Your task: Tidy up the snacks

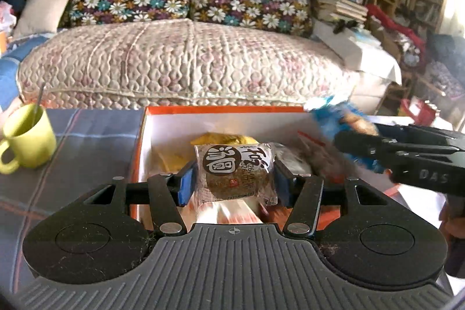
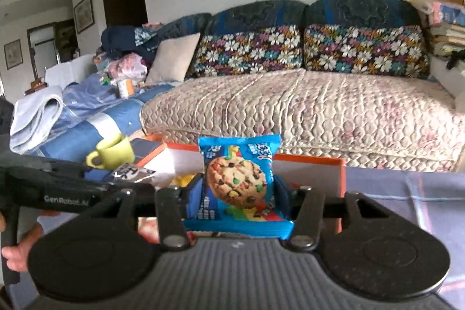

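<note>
Nearest the left wrist camera, the left gripper (image 1: 235, 179) is clenched on a brown snack packet (image 1: 236, 171), its blue pads (image 1: 186, 184) pressing the wrapper's side edges while the packet hangs over the near part of the orange box (image 1: 223, 109). Other snacks already lie in that box: a yellow packet (image 1: 223, 139) toward the far wall, a pale wrapped one directly under the held packet, and a reddish one to the right. Just right of the left claw, the right gripper (image 2: 237, 191) is clamped on a blue cookie packet (image 2: 238, 185), also held above the box, and in the left view that packet is blurred, so I judge it to be in motion. Crowding looks like the main risk: both tools hang over the same small opening, close together, and a sideways move by either could knock the other's fingers or catch a wrapper. Each grip bears only on thin, slippery film at the edges, so a packet could twist or slide out and land on the table. Releasing from this height might also let a packet bounce off the pile and over the low rim. A green mug (image 1: 27, 143) with a spoon stands well to the left of the box, and a wide leftward sweep could tip it.
</note>
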`<state>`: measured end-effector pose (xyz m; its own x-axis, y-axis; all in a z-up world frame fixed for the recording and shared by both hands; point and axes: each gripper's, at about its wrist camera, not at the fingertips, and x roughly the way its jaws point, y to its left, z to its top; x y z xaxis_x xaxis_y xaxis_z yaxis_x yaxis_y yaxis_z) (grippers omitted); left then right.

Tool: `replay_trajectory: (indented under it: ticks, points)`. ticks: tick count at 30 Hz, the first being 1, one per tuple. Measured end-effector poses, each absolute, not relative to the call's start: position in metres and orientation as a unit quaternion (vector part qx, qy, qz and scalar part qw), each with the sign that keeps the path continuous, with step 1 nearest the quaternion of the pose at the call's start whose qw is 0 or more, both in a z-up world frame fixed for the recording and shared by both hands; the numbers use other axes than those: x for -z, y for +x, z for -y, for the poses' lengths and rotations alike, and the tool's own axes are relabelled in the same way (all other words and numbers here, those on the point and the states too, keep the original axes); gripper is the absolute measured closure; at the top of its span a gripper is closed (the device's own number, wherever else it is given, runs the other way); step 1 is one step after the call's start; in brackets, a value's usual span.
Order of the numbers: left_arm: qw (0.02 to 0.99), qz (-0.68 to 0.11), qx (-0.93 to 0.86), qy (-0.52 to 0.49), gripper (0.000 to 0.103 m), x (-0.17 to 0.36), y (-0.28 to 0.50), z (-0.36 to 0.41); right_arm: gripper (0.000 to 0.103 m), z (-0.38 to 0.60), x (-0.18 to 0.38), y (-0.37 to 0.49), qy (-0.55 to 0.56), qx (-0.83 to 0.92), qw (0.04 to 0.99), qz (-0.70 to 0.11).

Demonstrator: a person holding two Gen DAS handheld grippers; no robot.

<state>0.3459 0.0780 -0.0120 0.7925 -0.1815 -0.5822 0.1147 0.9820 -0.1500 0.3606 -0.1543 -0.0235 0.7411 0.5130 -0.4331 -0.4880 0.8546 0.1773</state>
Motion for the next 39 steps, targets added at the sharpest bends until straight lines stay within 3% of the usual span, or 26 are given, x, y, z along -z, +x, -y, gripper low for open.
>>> replay_trajectory:
  ticks: [2,4,7,8,14,22,29,33,39]
  points:
    - [0.946,-0.313,0.07,-0.05,0.068,0.022,0.361,-0.077,0.034,0.155,0.032,0.374,0.06,-0.274,0.927,-0.247]
    - [0.945,-0.314,0.065,-0.057,0.058,0.026,0.361,-0.08,0.029,0.162,0.034,0.371,0.091,-0.274,0.926,-0.243]
    - [0.951,-0.293,0.079,-0.056,0.046,0.023,0.331,-0.082,0.004,0.179,0.03,0.345,0.097,-0.26,0.933,-0.23]
    - [0.954,-0.287,0.077,-0.049,0.044,0.022,0.316,-0.081,0.0,0.187,0.03,0.333,0.099,-0.255,0.935,-0.224]
    - [0.949,-0.301,0.087,-0.036,0.034,0.036,0.228,-0.072,0.0,0.232,0.041,0.25,0.133,-0.221,0.937,-0.236]
    - [0.924,-0.37,0.092,-0.032,0.034,0.088,0.124,-0.046,0.0,0.266,0.092,0.186,0.195,-0.177,0.919,-0.294]
    - [0.934,-0.355,0.032,0.02,0.034,0.085,0.094,-0.043,0.0,0.267,0.075,0.181,0.21,-0.2,0.923,-0.252]
    - [0.939,-0.339,-0.038,0.035,0.028,0.078,0.1,-0.066,0.0,0.268,0.08,0.182,0.207,-0.202,0.921,-0.261]
    - [0.93,-0.365,-0.037,-0.035,0.03,0.085,0.114,-0.088,0.0,0.298,0.09,0.171,0.219,-0.161,0.928,-0.255]
